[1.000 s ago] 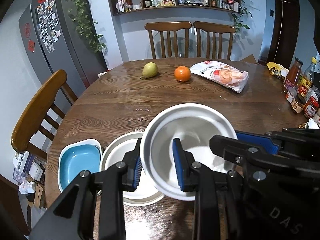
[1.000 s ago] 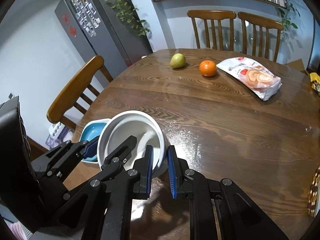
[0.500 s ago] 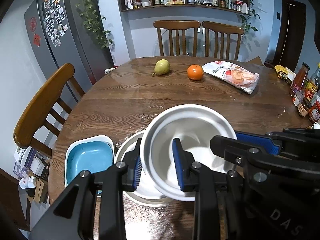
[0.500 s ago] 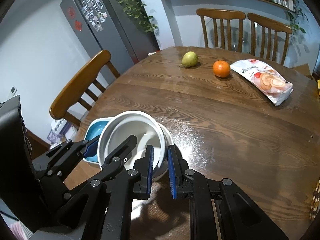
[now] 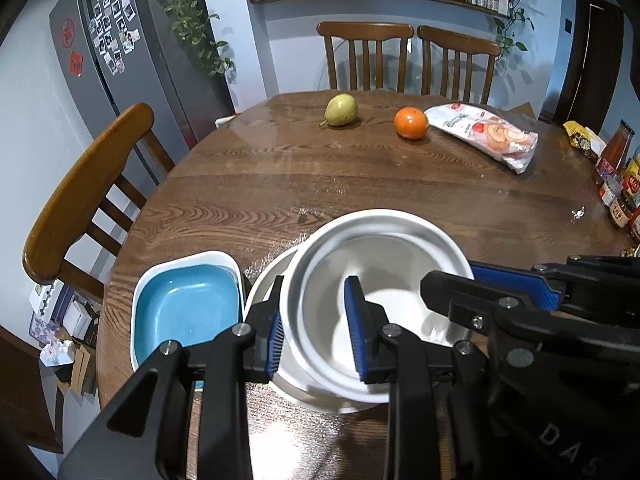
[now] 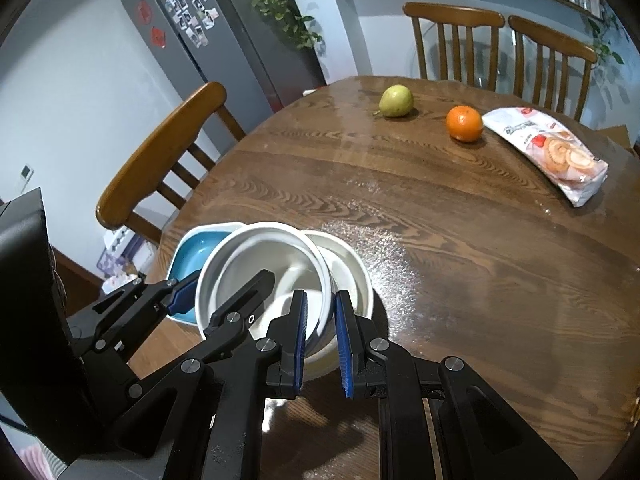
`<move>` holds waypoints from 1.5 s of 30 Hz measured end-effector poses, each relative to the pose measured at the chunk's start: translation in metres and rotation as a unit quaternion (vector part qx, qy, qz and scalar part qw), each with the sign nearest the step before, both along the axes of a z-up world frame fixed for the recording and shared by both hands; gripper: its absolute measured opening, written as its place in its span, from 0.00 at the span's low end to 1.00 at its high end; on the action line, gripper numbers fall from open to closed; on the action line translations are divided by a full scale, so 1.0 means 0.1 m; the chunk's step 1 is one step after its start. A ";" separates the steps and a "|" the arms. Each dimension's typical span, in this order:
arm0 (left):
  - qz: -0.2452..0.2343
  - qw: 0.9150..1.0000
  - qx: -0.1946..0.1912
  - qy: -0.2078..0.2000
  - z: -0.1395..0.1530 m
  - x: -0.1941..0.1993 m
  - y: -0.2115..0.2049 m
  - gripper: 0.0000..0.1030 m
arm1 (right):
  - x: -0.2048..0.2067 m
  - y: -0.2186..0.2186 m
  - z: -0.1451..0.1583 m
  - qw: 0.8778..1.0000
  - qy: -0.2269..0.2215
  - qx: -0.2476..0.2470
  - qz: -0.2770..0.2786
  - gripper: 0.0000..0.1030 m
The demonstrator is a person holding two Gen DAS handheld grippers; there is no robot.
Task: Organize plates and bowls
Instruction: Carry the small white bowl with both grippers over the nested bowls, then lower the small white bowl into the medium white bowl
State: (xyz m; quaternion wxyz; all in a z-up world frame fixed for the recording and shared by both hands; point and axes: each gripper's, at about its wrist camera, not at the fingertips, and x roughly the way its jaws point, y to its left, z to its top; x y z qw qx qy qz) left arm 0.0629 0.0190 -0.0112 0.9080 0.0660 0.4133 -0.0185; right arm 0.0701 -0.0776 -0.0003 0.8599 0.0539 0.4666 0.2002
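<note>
Both grippers grip the deep white round bowl [image 5: 384,280] by its rim: left gripper [image 5: 316,336] on the near-left wall, right gripper [image 6: 322,336] on the right wall. Bowl sits over a shallow white round bowl [image 6: 352,276], prob. not seated yet, just beside a blue square dish w/ white rim [image 5: 184,304] on the round wooden table [image 5: 360,176].

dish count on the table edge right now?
3: white bowl held by both grippers, white dish beneath it, blue dish beside them. More could be hidden underneath.
</note>
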 end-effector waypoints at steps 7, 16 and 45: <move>0.004 0.999 -0.010 0.031 -0.16 0.08 0.09 0.24 | 0.06 0.11 -0.14 1.000 0.023 -0.011 0.004 0.17; 0.002 0.999 -0.007 0.050 -0.26 0.16 0.10 0.24 | 0.13 0.11 -0.25 0.999 0.044 -0.008 0.002 0.17; 0.004 0.995 -0.003 0.097 -0.46 0.30 0.15 0.24 | 0.29 0.19 -0.45 0.996 0.086 -0.019 0.007 0.17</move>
